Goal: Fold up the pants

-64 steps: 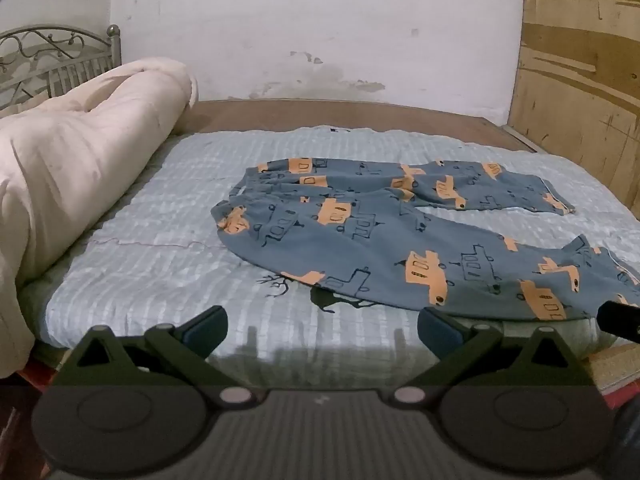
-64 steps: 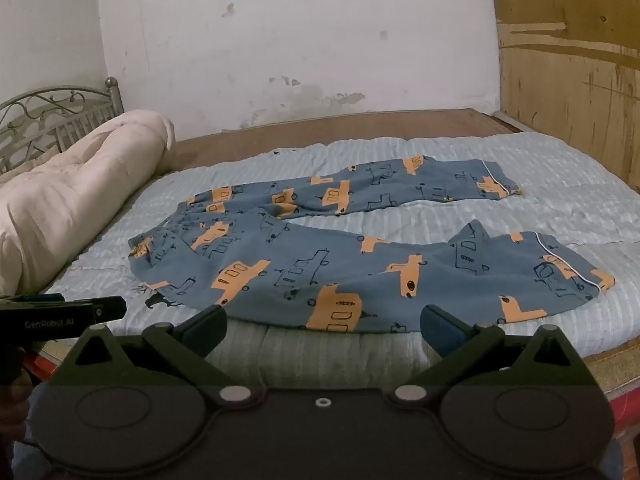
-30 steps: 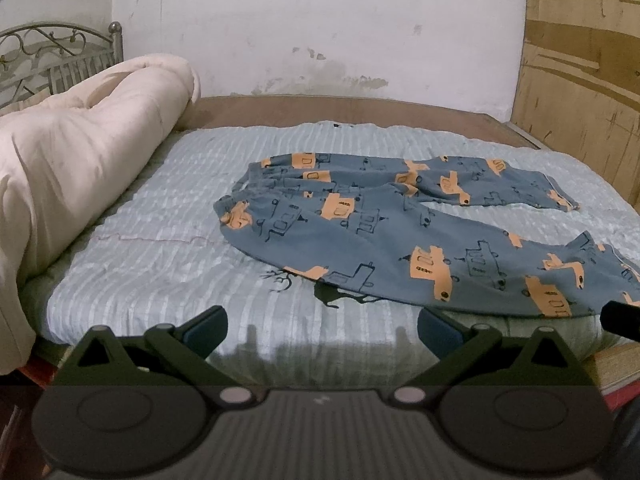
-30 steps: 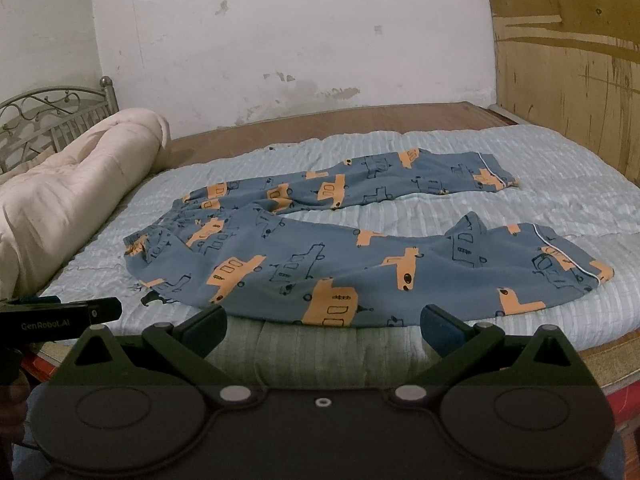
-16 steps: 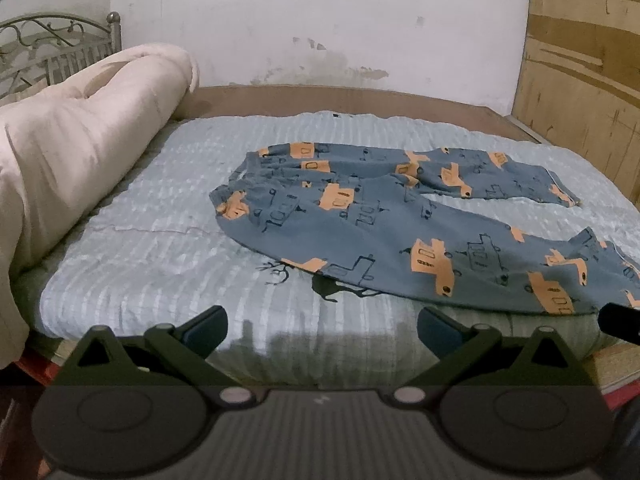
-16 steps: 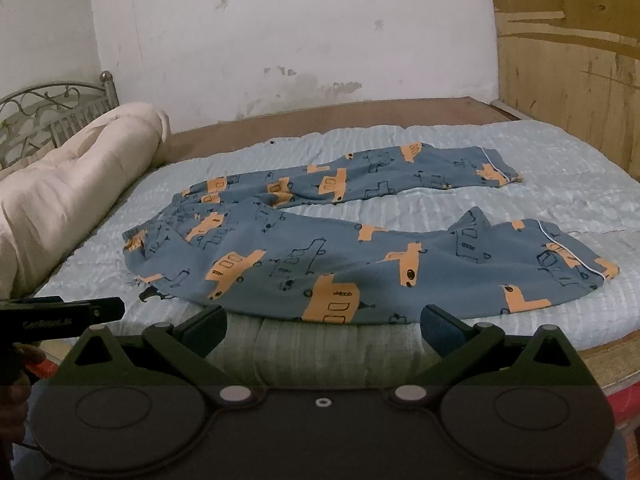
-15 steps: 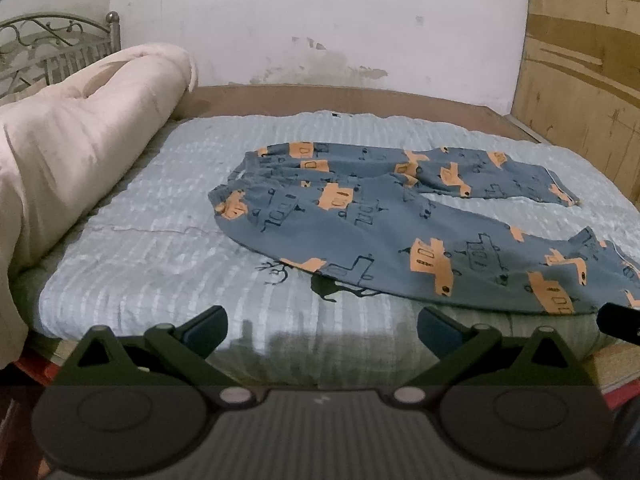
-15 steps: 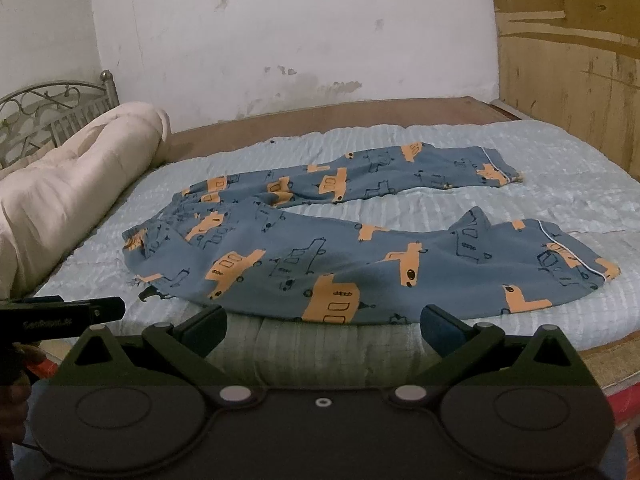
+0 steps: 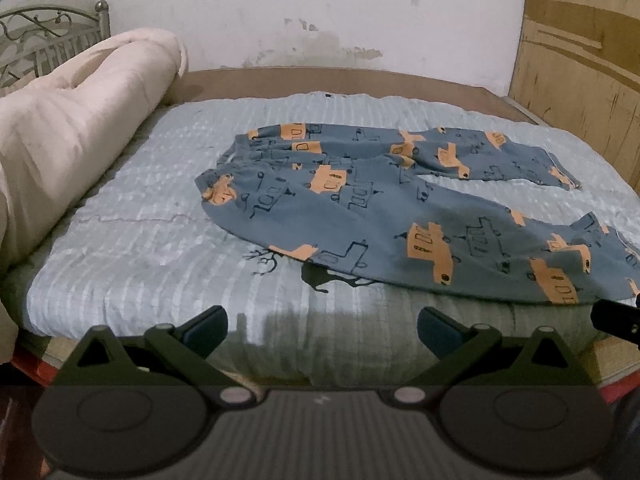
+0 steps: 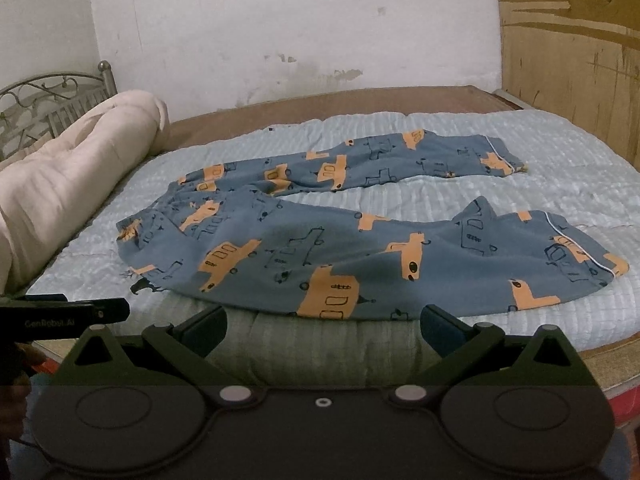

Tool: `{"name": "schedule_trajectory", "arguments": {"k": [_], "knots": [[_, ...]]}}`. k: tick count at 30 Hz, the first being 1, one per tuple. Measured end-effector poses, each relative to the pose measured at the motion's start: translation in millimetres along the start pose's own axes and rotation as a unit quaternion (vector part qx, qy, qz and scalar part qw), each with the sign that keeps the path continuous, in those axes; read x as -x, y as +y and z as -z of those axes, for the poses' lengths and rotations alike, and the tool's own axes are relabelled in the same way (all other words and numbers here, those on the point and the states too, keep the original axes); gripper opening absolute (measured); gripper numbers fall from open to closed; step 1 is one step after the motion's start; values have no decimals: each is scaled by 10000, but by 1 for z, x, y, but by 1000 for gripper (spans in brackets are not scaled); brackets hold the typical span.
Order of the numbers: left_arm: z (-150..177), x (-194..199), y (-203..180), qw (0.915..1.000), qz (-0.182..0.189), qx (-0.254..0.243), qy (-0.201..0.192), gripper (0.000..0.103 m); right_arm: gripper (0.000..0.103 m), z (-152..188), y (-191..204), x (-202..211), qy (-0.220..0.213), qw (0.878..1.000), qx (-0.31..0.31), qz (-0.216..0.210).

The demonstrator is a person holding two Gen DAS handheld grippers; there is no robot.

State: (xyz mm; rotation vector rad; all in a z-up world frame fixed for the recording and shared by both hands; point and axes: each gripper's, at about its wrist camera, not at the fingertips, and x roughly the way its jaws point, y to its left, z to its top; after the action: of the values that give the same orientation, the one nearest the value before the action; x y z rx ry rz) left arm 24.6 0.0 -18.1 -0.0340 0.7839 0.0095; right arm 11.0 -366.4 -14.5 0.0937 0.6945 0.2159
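I am holding the left gripper [image 9: 322, 324] and right gripper [image 10: 322, 324] level before the bed's [image 9: 132, 240] near edge, jaws of both standing wide apart, gripping nothing. The pants [image 10: 320, 248] are lying unfolded ahead of the jaws, one leg's hem getting cut off rightward in the left view. Bare quilt is lying leftward.

Pants [image 10: 320, 240] flat, R gripper [image 10: 322, 328] agape

Left gripper [image 9: 322, 326] and right gripper [image 10: 322, 325] spread wide, level.
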Motion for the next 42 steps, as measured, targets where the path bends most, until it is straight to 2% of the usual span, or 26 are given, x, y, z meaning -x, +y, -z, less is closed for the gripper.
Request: {"name": "schedule_trajectory", "arguments": {"k": [10, 20, 23, 26, 28, 35, 37, 39, 42], "knots": [[-9, -7, 3, 9998, 182, 10, 114, 103, 102, -2, 0, -3, -8, 10000, 71, -54], [-30, -19, 2, 9994, 329, -117, 20, 103, 102, -13, -5, -10, -194, 9984, 274, -461], [-41, -24, 7, 9988, 482, -10, -87, 103, 102, -21, -5, -13, -354, 9970, 445, -523], [-63, -32, 20, 9967, 673, 277, -359, 103, 102, -37, -9, -20, -561, 9933, 695, -728], [-82, -41, 24, 9968, 585, 174, -521, 103, 102, -53, -13, -29, -626, 9894, 943, -912], [-173, -106, 44, 9955, 322, -513, -732, 103, 102, -134, -45, -107, -193, 9761, 1413, -1639], [-196, -135, 50, 9947, 114, -687, -754, 103, 102, -158, -52, -134, -181, 9733, 1572, -1663], [-217, -166, 56, 9942, 98, -869, -626, 103, 102, -183, -56, -168, -164, 9692, 1811, -1664], [-243, -210, 63, 9959, -107, -816, -379, 103, 99, -217, -64, -225, -1, 9675, 1947, -1614]]}}
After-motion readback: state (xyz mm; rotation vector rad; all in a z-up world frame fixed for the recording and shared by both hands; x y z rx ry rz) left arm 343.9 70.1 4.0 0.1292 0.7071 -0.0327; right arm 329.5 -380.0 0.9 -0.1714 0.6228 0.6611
